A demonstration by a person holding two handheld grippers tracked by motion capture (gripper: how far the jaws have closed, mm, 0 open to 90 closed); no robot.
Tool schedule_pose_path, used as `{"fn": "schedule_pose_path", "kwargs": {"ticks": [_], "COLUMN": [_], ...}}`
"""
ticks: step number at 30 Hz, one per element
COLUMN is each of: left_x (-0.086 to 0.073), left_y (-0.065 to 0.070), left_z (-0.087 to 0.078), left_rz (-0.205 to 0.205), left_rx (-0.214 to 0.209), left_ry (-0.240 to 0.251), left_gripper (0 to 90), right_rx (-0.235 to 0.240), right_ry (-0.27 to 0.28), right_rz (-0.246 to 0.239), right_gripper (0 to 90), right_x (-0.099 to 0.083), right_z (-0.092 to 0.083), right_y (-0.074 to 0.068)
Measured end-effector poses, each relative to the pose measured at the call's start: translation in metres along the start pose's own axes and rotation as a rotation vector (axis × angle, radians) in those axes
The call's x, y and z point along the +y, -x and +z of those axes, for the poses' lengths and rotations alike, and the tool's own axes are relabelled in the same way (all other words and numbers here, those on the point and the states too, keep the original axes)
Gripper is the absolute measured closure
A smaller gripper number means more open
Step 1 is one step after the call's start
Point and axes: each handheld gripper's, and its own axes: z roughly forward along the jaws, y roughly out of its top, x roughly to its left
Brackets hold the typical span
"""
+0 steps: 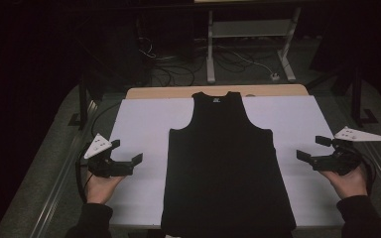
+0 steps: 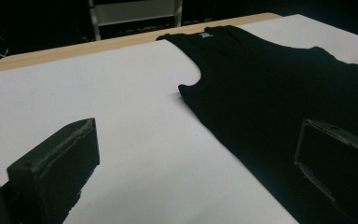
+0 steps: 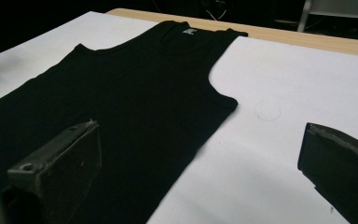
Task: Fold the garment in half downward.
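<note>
A dim room with cables and a metal frame on the floor lies beyond the table [image 1: 188,92], whose wooden top is covered by a smooth white sheet [image 1: 139,124]; on it a black tank top [image 1: 225,163] lies flat and face up, neck toward the far edge, hem hanging just over the near edge; its fabric looks soft, matte and fine-knit, with scooped armholes and a small pale label [image 2: 207,34] inside the collar. The left gripper [image 1: 127,153] hovers just beside the garment's left side, jaws spread wide and holding nothing; the right gripper [image 1: 309,148] hangs near the right side, likewise wide open and empty. The work seems to be at its start, probably a fold not yet begun; the next move likely calls for lowering each gripper to a side edge and pinching only thin cloth without dragging the sheet.
</note>
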Motion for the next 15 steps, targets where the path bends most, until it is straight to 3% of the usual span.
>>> {"fn": "schedule_pose_path", "kwargs": {"ticks": [7, 15], "left_x": [0.007, 0.015], "left_y": [0.0, -0.002], "left_z": [0.005, 0.011], "left_rz": [0.01, 0.017], "left_rx": [-0.006, -0.032], "left_ry": [-0.01, -0.03], "left_gripper": [0.0, 0.0], "right_rx": [-0.011, 0.012], "right_ry": [-0.007, -0.026], "right_rz": [-0.028, -0.044], "right_gripper": [0.0, 0.0], "right_x": [0.009, 0.02], "right_z": [0.002, 0.009], "right_y": [0.0, -0.001]}}
